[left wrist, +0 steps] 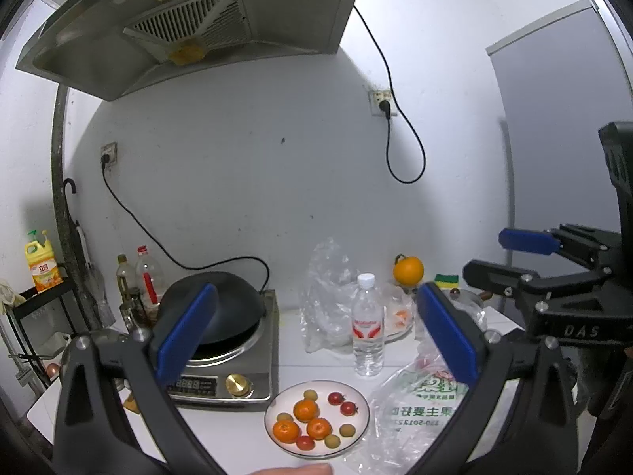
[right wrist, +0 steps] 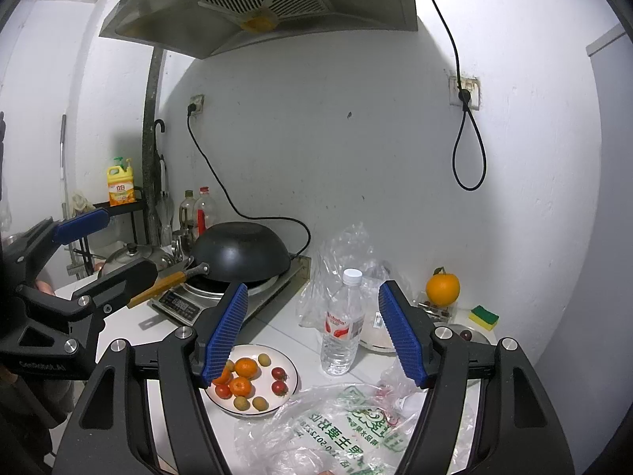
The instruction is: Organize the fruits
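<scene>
A white plate (left wrist: pixel 358 398) sits on the white counter in front of the induction cooker; it also shows in the right wrist view (right wrist: pixel 290 366). It holds three small oranges (left wrist: pixel 306 410), red cherry tomatoes (left wrist: pixel 335 398) and several small yellow-green fruits (left wrist: pixel 347 430). A large orange (left wrist: pixel 408 270) stands at the back right, also in the right wrist view (right wrist: pixel 442 289). My left gripper (left wrist: pixel 316 330) is open and empty, held above the plate. My right gripper (right wrist: pixel 314 334) is open and empty, above the plate and bottle.
A black wok (right wrist: pixel 241 251) sits on the induction cooker (right wrist: pixel 186 306). A water bottle (right wrist: pixel 342 324) stands behind the plate. A printed plastic bag (right wrist: pixel 348 431) lies right of the plate, a clear bag (left wrist: pixel 326 301) behind. A sponge (right wrist: pixel 483 316) lies at the back right.
</scene>
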